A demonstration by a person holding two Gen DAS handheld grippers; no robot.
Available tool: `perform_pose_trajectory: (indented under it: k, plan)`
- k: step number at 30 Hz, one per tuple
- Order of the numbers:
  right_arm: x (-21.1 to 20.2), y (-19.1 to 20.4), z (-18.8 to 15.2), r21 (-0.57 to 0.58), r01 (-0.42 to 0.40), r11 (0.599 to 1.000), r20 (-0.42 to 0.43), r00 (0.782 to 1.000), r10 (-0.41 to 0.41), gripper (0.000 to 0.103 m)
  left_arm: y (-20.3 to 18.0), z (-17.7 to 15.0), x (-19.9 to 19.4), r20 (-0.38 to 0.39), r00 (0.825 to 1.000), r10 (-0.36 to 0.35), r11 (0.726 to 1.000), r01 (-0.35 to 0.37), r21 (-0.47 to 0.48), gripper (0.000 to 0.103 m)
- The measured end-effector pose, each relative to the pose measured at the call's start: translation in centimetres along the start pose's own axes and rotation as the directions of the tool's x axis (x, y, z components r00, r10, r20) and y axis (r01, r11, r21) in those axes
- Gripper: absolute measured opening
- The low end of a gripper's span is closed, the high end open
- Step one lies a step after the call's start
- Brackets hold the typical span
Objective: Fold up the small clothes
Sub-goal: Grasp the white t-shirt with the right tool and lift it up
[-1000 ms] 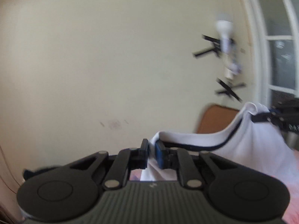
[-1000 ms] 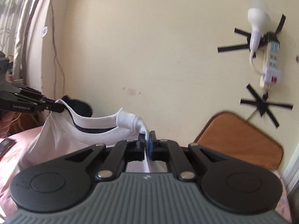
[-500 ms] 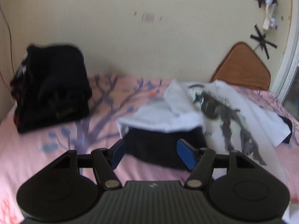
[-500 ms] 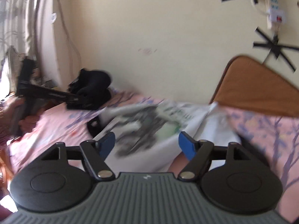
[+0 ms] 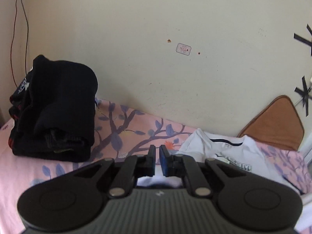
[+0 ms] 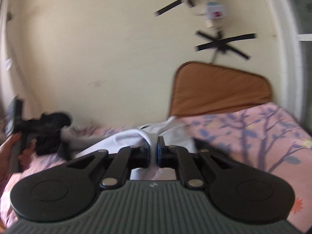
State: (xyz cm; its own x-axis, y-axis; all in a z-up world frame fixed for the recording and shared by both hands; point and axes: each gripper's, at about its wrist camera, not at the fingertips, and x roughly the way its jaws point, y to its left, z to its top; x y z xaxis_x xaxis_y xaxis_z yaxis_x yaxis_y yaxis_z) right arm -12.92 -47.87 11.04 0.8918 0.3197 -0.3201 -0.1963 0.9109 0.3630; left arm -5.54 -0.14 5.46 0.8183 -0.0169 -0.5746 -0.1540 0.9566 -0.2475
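My right gripper [image 6: 153,144] is clamped on a fold of the white t-shirt [image 6: 136,136], cloth bunched between the fingers; view is blurry. My left gripper [image 5: 157,153] has its jaws nearly together with a thin gap, and I can't tell if any cloth is in it. The shirt [image 5: 230,152] lies on the pink bedsheet [image 5: 126,128] at 2 o'clock from the left fingers. A stack of black clothes [image 5: 56,109] sits at 10 o'clock, a brown cushion [image 5: 276,122] leans on the wall at 2 o'clock.
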Motion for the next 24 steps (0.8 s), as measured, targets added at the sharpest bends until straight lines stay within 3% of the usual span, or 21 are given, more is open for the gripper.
perform_pose_trajectory:
  k: [3, 6, 9, 11, 13, 14, 15, 19, 22, 24]
  plan:
    - [1.2, -1.8, -0.7, 0.068, -0.002, 0.998, -0.052, 0.999, 0.005, 0.01, -0.4, -2.2, -1.8, -0.029, 0.998, -0.063, 0.997, 0.064, 0.033, 0.033]
    - [2.4, -2.0, -1.4, 0.082, -0.012, 0.997, -0.07, 0.997, 0.018, 0.01, -2.6, -6.0, -3.2, -0.092, 0.986, -0.139, 0.98, 0.15, 0.132, 0.039]
    - [3.1, -2.2, 0.0, 0.108, -0.047, 0.993, -0.055, 0.997, 0.053, 0.01, -6.9, -10.5, -4.0, -0.135, 0.976, -0.171, 0.927, 0.205, 0.313, 0.044]
    - [3.2, -2.2, 2.2, 0.134, -0.096, 0.986, -0.038, 0.994, 0.102, 0.01, -9.8, -12.9, -4.0, -0.196, 0.957, -0.215, 0.87, 0.279, 0.406, 0.046]
    - [3.2, -1.0, 4.8, 0.142, -0.148, 0.979, -0.015, 0.988, 0.152, 0.01, -11.6, -14.0, -3.6, -0.26, 0.921, -0.29, 0.837, 0.376, 0.399, 0.046]
    - [3.2, -0.2, 6.3, 0.137, -0.182, 0.974, -0.001, 0.983, 0.184, 0.01, -12.1, -14.1, -3.2, -0.267, 0.912, -0.31, 0.833, 0.396, 0.387, 0.046]
    - [3.1, 0.9, 7.9, 0.123, -0.219, 0.968, 0.013, 0.976, 0.219, 0.01, -12.6, -14.1, -3.0, -0.253, 0.916, -0.311, 0.832, 0.391, 0.393, 0.047]
    - [3.2, 5.4, 13.0, 0.043, -0.286, 0.957, 0.043, 0.958, 0.284, 0.01, -14.4, -13.9, -0.2, -0.134, 0.969, -0.207, 0.83, 0.247, 0.501, 0.048]
    - [5.7, 7.6, 15.7, 0.03, -0.259, 0.965, 0.017, 0.966, 0.258, 0.01, -13.1, -11.4, 2.2, -0.113, 0.981, -0.16, 0.874, 0.194, 0.446, 0.047]
    - [7.9, 7.8, 16.5, 0.058, -0.227, 0.972, -0.009, 0.974, 0.228, 0.01, -11.4, -9.4, 3.3, -0.058, 0.992, -0.11, 0.9, 0.124, 0.417, 0.047]
